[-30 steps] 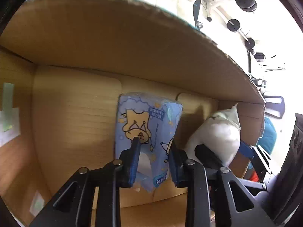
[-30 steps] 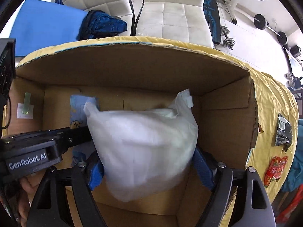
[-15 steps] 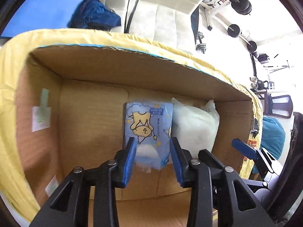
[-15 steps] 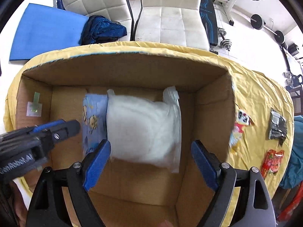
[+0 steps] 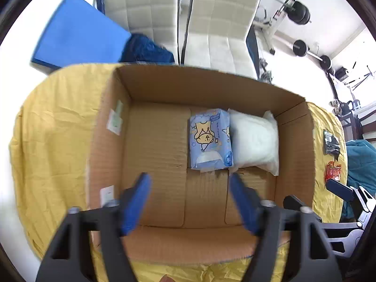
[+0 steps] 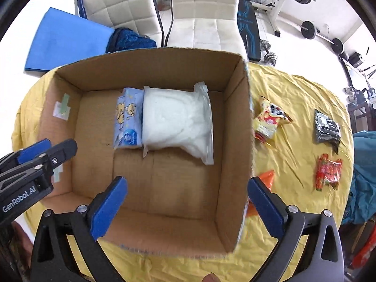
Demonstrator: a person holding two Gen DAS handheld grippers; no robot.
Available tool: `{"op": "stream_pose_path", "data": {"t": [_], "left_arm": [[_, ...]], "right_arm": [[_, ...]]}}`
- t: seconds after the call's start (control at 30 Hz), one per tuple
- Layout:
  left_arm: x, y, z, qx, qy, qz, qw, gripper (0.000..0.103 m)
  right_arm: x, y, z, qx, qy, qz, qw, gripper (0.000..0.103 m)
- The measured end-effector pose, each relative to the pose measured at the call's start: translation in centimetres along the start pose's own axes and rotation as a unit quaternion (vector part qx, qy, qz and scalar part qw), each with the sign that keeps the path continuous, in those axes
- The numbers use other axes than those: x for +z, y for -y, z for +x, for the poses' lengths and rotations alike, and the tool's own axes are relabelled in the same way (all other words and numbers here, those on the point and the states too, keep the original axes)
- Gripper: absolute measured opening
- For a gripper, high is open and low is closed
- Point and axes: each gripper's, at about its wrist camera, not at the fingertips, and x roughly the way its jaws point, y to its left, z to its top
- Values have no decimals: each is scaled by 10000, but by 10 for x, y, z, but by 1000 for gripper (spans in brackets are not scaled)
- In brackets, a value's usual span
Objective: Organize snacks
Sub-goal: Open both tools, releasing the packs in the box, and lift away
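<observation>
Two packs, the blue pack [image 6: 128, 119] and white bag [image 6: 177, 122], lie in the box [image 6: 235, 141]; four snacks [image 6: 270, 122] wait on the tabletop [image 6: 293, 94], and the left gripper [image 5: 188, 202] and right gripper [image 6: 185, 199] have just spread their jaws and hold nothing.

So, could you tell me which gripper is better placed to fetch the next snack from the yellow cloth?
Probably the right gripper: open and empty, nearest the orange packet and yellow-red snack bag beside the cardboard box.

place: likely home gym | barbell weights [image 6: 308, 30] | white chairs [image 6: 206, 11]
</observation>
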Motion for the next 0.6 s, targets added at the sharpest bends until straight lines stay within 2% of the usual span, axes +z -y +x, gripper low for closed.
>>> {"op": "stream_pose_path", "data": {"t": [0.17, 0.27, 0.6], "left_arm": [[-17, 0, -40, -2, 423, 43, 9991, 94], [-26, -2, -59, -129, 550, -37, 9984, 94], [-63, 8, -127, -191, 979, -8, 9950, 94]], "right_arm": [[-20, 0, -36, 96, 249, 43, 9996, 103], [-35, 1, -62, 106, 443, 54, 9989, 103], [-73, -1, -135, 281, 835, -7, 9961, 103]]}}
